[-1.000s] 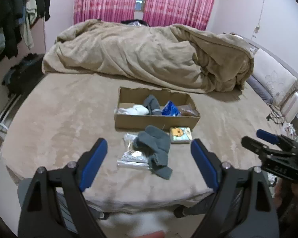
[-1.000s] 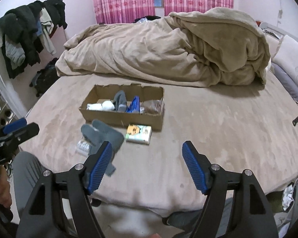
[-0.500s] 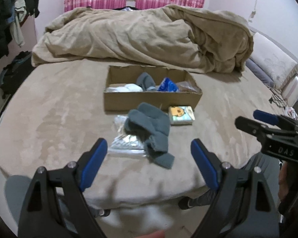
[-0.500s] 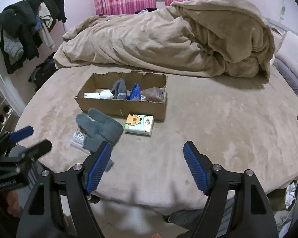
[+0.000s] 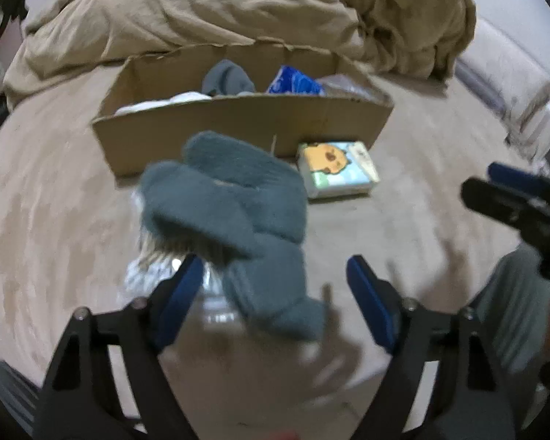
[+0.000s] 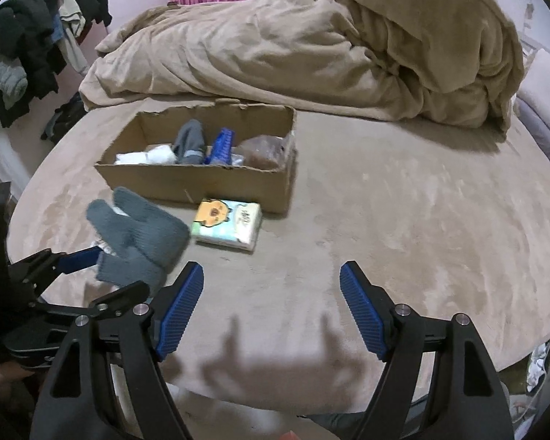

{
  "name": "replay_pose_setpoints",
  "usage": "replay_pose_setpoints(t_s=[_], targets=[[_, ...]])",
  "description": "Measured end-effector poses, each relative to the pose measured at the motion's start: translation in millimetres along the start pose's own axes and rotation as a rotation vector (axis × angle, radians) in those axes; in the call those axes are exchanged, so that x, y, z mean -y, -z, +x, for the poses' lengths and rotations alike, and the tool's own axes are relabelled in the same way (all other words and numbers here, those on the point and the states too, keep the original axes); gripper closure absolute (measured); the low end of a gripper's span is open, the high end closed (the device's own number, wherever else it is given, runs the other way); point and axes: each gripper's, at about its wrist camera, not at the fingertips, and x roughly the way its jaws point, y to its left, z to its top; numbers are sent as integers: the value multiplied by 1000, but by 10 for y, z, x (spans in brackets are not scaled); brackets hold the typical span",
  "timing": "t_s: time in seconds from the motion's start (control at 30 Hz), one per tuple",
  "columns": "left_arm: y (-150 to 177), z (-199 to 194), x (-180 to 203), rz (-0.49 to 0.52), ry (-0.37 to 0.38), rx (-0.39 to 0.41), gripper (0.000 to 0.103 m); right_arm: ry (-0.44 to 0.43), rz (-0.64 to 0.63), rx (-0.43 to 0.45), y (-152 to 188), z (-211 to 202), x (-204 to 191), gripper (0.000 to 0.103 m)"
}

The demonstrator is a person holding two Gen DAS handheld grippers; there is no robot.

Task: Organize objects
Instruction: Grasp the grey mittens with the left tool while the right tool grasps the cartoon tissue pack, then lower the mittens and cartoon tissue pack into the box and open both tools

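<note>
Grey-blue fleece socks (image 5: 231, 205) lie bunched at the centre of the left wrist view, draped over a clear plastic packet (image 5: 154, 275) on the tan bed (image 5: 47, 190). The left hand-held gripper (image 5: 275, 293) is spread wide at the lower middle of that frame, its blue pads either side of the socks' lower end, with no contact I can make out; the picture is blurred there. Just above the socks sits a cardboard box (image 5: 238, 124), open-topped, holding a grey sock (image 5: 227, 77), something white (image 5: 165, 102), a blue packet (image 5: 293, 80) and a clear bag (image 5: 348, 86). A tissue pack (image 5: 335, 174) with a cartoon face lies against the box's front wall, right of the socks. In the right wrist view the right hand-held gripper (image 6: 271, 304) is also wide, holding nothing, low in the frame over bare bed, with the socks at centre left and the left one reaching in from the left edge. A rumpled beige duvet (image 6: 293, 47) fills the top, and dark clothes (image 6: 36, 36) hang at upper left.
</note>
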Motion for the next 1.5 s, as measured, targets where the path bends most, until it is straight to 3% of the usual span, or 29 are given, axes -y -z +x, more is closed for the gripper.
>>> replay_pose_setpoints(t_s=[0.07, 0.13, 0.17, 0.3, 0.5, 0.8, 0.9, 1.07, 1.5], targets=[[-28, 138, 54, 33, -5, -15, 26, -5, -1, -5, 15, 83, 42, 23], [-53, 216, 54, 24, 9, -25, 40, -12, -6, -13, 16, 169, 58, 23], [-64, 290, 40, 9, 15, -56, 56, -19, -8, -15, 13, 218, 61, 23], [-55, 278, -107, -39, 56, -60, 65, -69, -8, -31, -23, 401, 19, 23], [-65, -10, -261, -67, 56, 3, 66, -102, -33, -23, -171, 695, -194, 23], [-4, -230, -434, -108, 29, 38, 66, -104, -56, -103, -258, 1145, -483, 20], [37, -307, -458, -122, 26, 45, 66, -130, -68, -103, -241, 1075, -534, 50], [88, -411, -467, -122, 18, 59, 66, -119, -95, -74, -193, 867, -573, 74], [215, -791, -413, -123, 21, 78, 66, -147, -96, -26, -52, 219, -524, 76]])
